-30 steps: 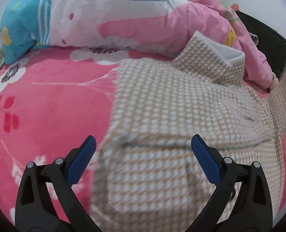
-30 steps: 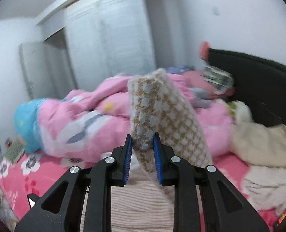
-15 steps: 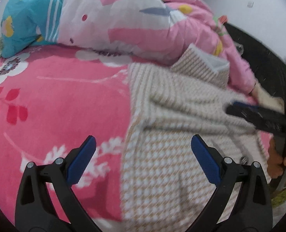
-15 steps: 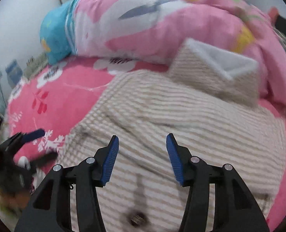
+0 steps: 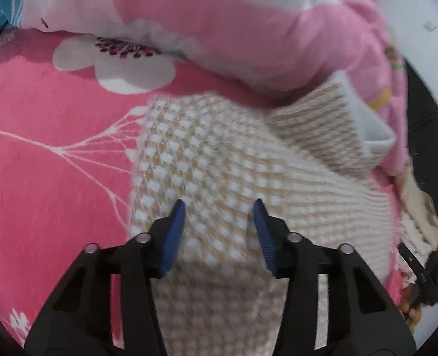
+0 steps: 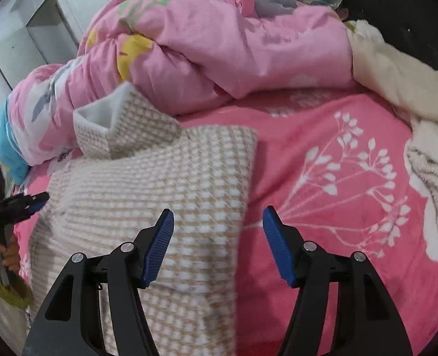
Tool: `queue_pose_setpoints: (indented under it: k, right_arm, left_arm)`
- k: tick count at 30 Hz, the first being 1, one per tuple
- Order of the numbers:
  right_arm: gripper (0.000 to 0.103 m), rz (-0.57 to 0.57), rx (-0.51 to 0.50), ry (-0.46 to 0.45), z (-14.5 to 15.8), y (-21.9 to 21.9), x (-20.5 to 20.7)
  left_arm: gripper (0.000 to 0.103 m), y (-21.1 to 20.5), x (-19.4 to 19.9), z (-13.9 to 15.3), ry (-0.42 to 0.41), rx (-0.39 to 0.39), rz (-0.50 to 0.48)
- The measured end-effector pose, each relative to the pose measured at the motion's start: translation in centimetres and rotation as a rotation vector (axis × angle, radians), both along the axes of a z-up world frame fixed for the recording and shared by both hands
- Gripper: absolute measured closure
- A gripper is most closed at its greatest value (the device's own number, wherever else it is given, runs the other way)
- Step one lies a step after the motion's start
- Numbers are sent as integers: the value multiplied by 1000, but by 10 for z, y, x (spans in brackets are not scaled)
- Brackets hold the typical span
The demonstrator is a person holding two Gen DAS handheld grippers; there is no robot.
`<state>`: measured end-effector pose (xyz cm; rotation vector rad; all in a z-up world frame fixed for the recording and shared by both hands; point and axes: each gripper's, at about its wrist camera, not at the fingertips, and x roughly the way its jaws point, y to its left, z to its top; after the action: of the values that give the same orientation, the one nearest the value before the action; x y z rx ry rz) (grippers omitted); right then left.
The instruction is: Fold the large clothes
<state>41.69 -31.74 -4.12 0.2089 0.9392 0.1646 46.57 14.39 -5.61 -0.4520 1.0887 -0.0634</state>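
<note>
Sleeve let go half a second back; our right gripper [image 6: 218, 244] now gapes empty over the coat [image 6: 159, 184] edge. Left gripper [image 5: 217, 234] has narrowed, half-open, holding nothing. Coat lies folded on the bed [image 6: 337, 178]; next fold due.

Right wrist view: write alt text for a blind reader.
The open right gripper straddles the right edge of a beige-and-white checked garment lying on a pink floral bedsheet. A rumpled pink duvet is piled behind it, and the left gripper shows at far left.
</note>
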Motion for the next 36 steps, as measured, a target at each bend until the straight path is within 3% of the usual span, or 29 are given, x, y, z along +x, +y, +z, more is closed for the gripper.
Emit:
queue_pose_setpoints:
  k: [2, 5, 10, 13, 16, 18, 21, 23, 26, 28, 30, 32, 34, 36]
  right_arm:
    - [42, 15, -12, 2, -7, 3, 3]
    - [42, 19, -18, 2, -14, 6, 3]
    - [42, -13, 27, 2, -15, -4, 0]
    - [42, -14, 11, -17, -10, -7, -4]
    - [42, -10, -12, -17, -10, -6, -6]
    - [42, -8, -32, -15, -10, -3, -5]
    - [42, -9, -57, -53, 1, 2, -10]
    - [42, 3, -77, -96, 14, 6, -14]
    - [42, 47, -106, -154, 31, 22, -16]
    - [42, 83, -122, -172, 34, 36, -14]
    - [42, 112, -137, -158, 26, 50, -10]
    - [42, 141, -156, -73, 0, 63, 1]
    - [42, 141, -206, 15, -28, 69, 10]
    - [42, 112, -212, 13, -20, 68, 3]
  left_arm:
    - [63, -1, 2, -1, -1, 14, 1]
    - [93, -7, -2, 3, -21, 34, -14]
    - [97, -24, -33, 46, -217, 144, -74]
    - [97, -27, -55, 69, -284, 197, -95]
    - [97, -18, -53, 53, -214, 203, -73]
    - [96, -7, -45, 23, -129, 187, -49]
    - [89, 14, -43, 9, -125, 101, 6]
    - [82, 28, -50, 21, -185, 62, 69]
    - [80, 31, -59, 44, -277, 41, 81]
    - [75, 14, -58, 54, -300, 63, 21]
    - [52, -9, -53, 52, -271, 80, -59]
    - [34, -41, -43, 30, -161, 121, -175]
    - [32, -65, -38, 4, -65, 244, -228]
    - [30, -79, -46, 0, -95, 347, -232]
